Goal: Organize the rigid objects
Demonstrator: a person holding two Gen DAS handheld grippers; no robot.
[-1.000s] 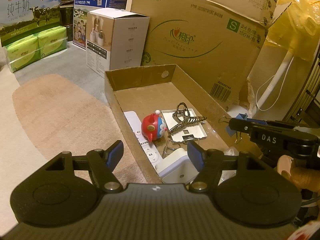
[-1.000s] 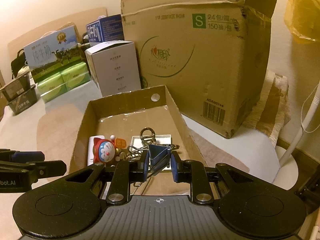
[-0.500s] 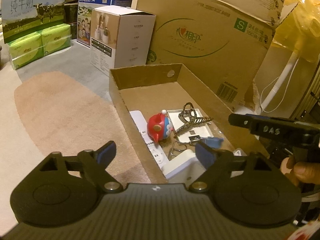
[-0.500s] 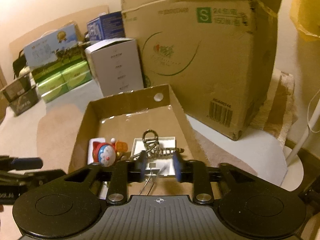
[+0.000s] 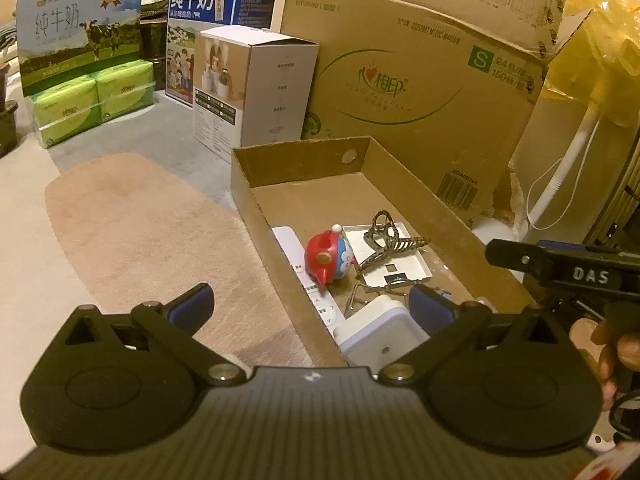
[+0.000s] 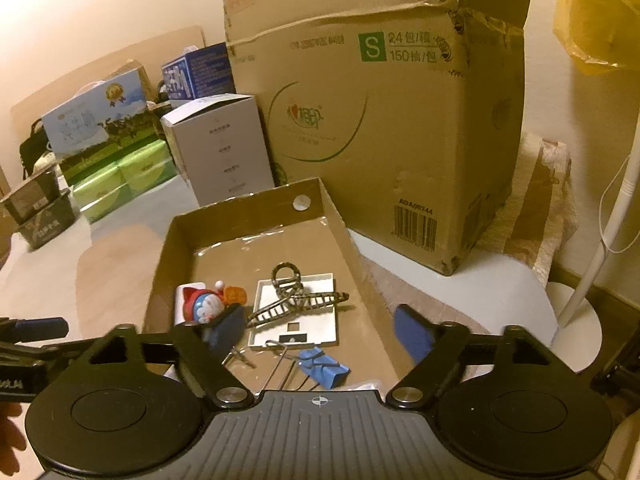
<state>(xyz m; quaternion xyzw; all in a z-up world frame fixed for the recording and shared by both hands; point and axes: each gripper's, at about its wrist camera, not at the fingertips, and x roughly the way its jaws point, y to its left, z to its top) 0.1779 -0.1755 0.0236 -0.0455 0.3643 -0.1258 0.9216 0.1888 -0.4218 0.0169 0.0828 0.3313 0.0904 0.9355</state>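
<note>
A shallow cardboard tray (image 5: 416,188) (image 6: 344,236) holds a Doraemon figure (image 5: 328,254) (image 6: 204,306), a hair claw clip (image 5: 390,238) (image 6: 296,296) lying on a white switch plate (image 5: 404,270) (image 6: 316,320), a white remote (image 5: 316,296), a white adapter block (image 5: 380,332) and a blue binder clip (image 6: 324,368). My right gripper (image 6: 320,336) is open and empty, above the tray's near end, just over the binder clip. My left gripper (image 5: 308,308) is open and empty over the tray's left wall. The right gripper also shows at the right edge of the left wrist view (image 5: 560,264).
A large cardboard carton (image 5: 420,76) (image 6: 372,120) stands behind the tray, a white product box (image 5: 252,88) beside it. Milk cartons (image 5: 80,52) and green tissue packs (image 5: 92,100) stand at far left. A fan stand (image 6: 588,280) is at right. A tan rug (image 5: 140,220) lies left of the tray.
My right gripper opened and let go of the blue binder clip, which now lies in the tray's near end. My left gripper opened wider and shifted slightly.
</note>
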